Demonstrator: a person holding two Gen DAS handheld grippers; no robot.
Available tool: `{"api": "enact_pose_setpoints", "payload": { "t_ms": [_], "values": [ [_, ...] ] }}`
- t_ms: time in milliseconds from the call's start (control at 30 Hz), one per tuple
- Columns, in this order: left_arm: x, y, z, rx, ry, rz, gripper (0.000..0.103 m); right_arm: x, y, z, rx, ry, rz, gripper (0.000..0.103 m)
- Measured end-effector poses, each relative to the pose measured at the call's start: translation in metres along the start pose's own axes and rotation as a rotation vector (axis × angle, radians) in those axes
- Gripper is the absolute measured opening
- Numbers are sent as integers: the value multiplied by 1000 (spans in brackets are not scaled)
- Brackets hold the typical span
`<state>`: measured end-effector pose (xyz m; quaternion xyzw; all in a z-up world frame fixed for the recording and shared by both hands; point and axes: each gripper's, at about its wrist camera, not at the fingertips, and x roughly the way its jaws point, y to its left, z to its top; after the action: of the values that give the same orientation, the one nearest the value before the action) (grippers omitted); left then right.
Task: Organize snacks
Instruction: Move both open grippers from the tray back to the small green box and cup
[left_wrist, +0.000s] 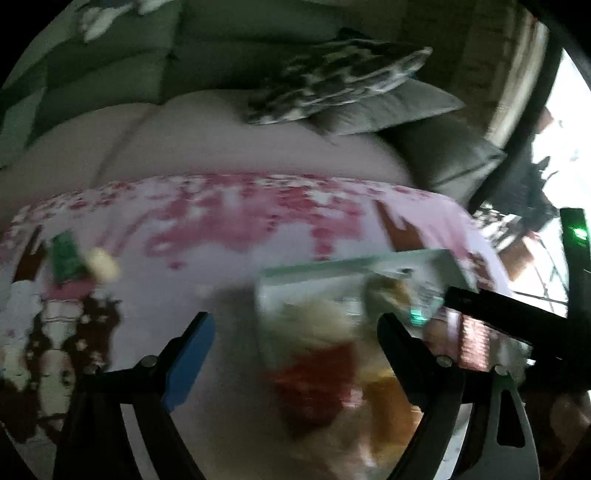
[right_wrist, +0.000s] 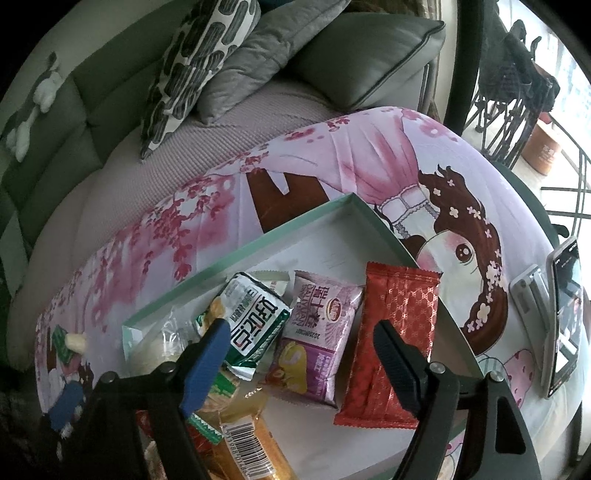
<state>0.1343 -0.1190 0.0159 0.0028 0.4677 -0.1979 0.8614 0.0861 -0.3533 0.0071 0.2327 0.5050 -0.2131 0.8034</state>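
Both the left gripper (left_wrist: 295, 365) and right gripper (right_wrist: 299, 365) hang wide apart, holding nothing, over the shallow green-rimmed cardboard box (right_wrist: 236, 254). Inside lies a shiny red foil snack packet (right_wrist: 391, 343), light, crinkly, slippery; pinch its flat edge.

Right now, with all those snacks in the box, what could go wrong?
1. The red packet lies across the rim of the box, partly outside it, so a nudge could slide it out onto the tablecloth.
2. A phone stands propped at the right near the table edge; a wide swing of the right hand-held gripper might knock it over.
3. The left wrist view is blurred, so a grab from the left hand-held gripper could miss.
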Motion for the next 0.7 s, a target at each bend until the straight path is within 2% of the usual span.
{"api": "enact_pose_setpoints", "payload": {
  "t_ms": [100,300,433,567,700],
  "values": [
    [4,22,2,-59,8,33,90,1,7,-1,-22,3,4,82],
    [6,56,3,-116,5,103,90,-1,29,-6,-82,4,14,82],
    [3,74,3,-156,-9,138,95,-4,46,-12,-121,1,25,82],
    [-1,85,3,-184,-23,142,96,-4,64,-19,-168,10,55,82],
    [-4,92,3,-200,-33,167,96,-4,77,-25,-202,13,73,90]
  ]
}}
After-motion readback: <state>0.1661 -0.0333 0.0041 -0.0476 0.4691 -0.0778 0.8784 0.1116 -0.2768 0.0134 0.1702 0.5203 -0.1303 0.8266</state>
